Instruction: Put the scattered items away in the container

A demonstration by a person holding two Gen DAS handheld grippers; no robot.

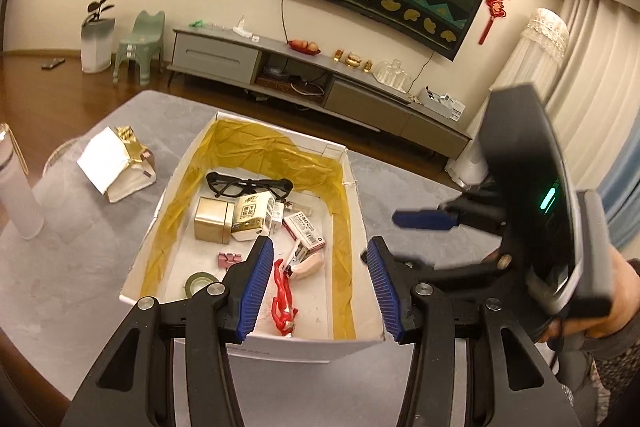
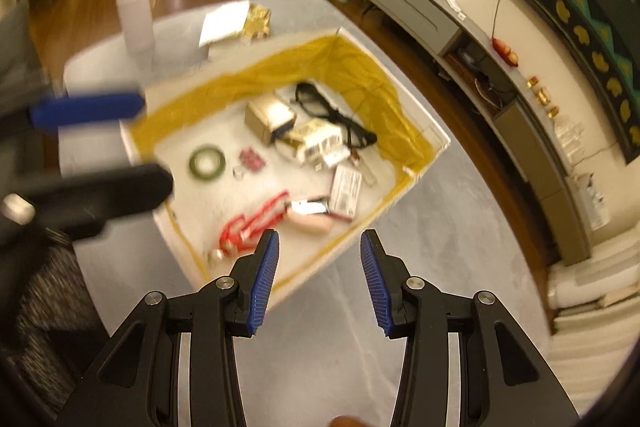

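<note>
Both grippers empty, jaws spread wide. The left gripper [image 1: 320, 291] hangs over the near wall of the white box [image 1: 356, 195]; the right gripper [image 2: 320, 279] hangs over the box's near right corner and the grey tabletop [image 2: 360, 307].

Contents of the box, seen through the left wrist camera: black glasses [image 1: 250, 185] at 12 o'clock from the left gripper, gold cube box [image 1: 214, 225] at 11, small printed cartons [image 1: 256, 215] beside it, stapler [image 1: 306, 263] and red cord [image 1: 282, 299] close in between the fingers, green tape roll [image 1: 200, 283] at 9.

Still outside the box: a crumpled gold-and-white package [image 1: 120, 163] on the table, beyond the box's left wall, at about 10 o'clock from the left gripper. A frosted bottle [image 1: 18, 187] stands further left (probably not part of the clutter, cannot be sure).

Relation that matters: the package lies on the left gripper's side. From the right wrist view the package [image 2: 236, 21] sits at 11 o'clock past the far side of the box, well apart. So the left gripper is judged the nearer one. Its long axis appears to run from near-left to far-right, so the jaws would need to close across that line.

Right wrist view is motion-blurred; fine detail there is unreliable.
</note>
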